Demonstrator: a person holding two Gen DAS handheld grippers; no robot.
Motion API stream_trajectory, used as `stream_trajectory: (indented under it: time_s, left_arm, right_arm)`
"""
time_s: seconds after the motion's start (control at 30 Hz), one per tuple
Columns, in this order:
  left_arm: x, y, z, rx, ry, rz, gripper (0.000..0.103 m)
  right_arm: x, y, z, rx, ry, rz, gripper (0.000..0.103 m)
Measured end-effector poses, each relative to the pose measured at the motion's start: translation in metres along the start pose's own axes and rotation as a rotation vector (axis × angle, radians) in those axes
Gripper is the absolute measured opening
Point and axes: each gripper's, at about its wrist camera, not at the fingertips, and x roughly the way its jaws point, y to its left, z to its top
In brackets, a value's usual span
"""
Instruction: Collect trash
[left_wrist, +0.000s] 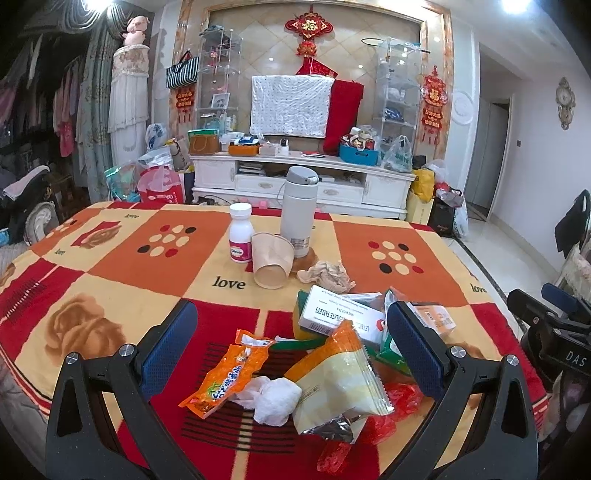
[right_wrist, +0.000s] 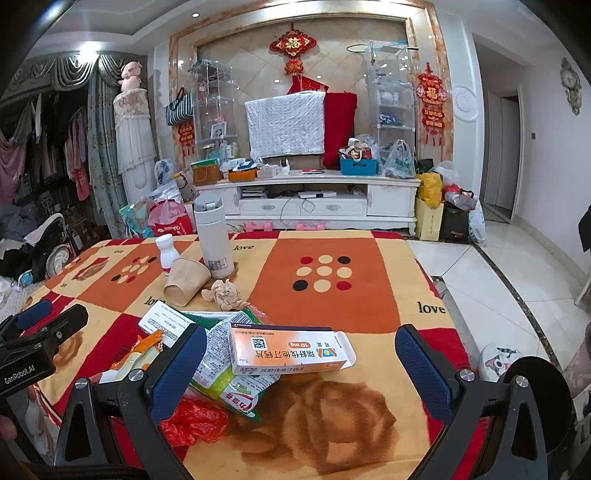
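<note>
Found both tongs spread wide and gripping nothing: the left gripper (left_wrist: 290, 310) poised over the near end of the trash heap, the right gripper (right_wrist: 301, 332) set toward that heap's right side. Saw the litter piled on the blanketed table (left_wrist: 110, 258) close to its near edge, with the orange snack wrapper (left_wrist: 225, 373), white tissue wad (left_wrist: 273, 400) and yellow wrapper (left_wrist: 340, 373) lying squarely between the left fingers, and red plastic (left_wrist: 402, 402) tucked by the right-hand pad. Judged the yellow wrapper's long axis as running roughly away from the camera, along the fingers, so suited to a squeeze across its narrow width. Noted the orange medicine box (right_wrist: 288, 349) lying flat atop a green-and-white packet (right_wrist: 229, 384), long axis crosswise between the right tongs and nearer their left finger; judged a wrist turn likely needed for a grip across its short side. Placed the left hand nearer the wrappers, the right nearer the box. Spotted more trash farther off: crumpled brown paper (left_wrist: 327, 277) and a tipped paper cup (left_wrist: 271, 264) beside the thermos (left_wrist: 297, 210) and pill bottle (left_wrist: 240, 232). Found open blanket to the right of the heap, then the table edge with floor beyond; judged the two tools close enough to crowd each other.
</note>
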Motion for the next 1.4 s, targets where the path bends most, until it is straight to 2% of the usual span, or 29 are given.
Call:
stream_trajectory:
  time_s: [0.8,1.1,1.2,1.4]
  left_arm:
    - [0.0034,-0.0004,-0.0035,-0.004,0.011,0.000,0.102]
    - [0.0054,0.0004,-0.0051,-0.003,0.015,0.001,0.102]
    - [0.0054,0.0002,-0.0055,-0.003,0.014,0.000,0.102]
    - [0.0056,-0.0003,-0.0062,-0.001,0.015,0.001,0.102]
  right_arm:
    - [0.0058,-0.0067,-0.0029,-0.009,0.006,-0.019,0.101]
    - [0.0099,-0.0064,-0.0053,-0.028,0.046,-0.031,0.101]
    - [0.0091,-0.0075,-0.0060,0.009,0.017,-0.013,0.101]
    - [0.0104,-0.0084,-0.0076,0.002,0.029,-0.022,0.101]
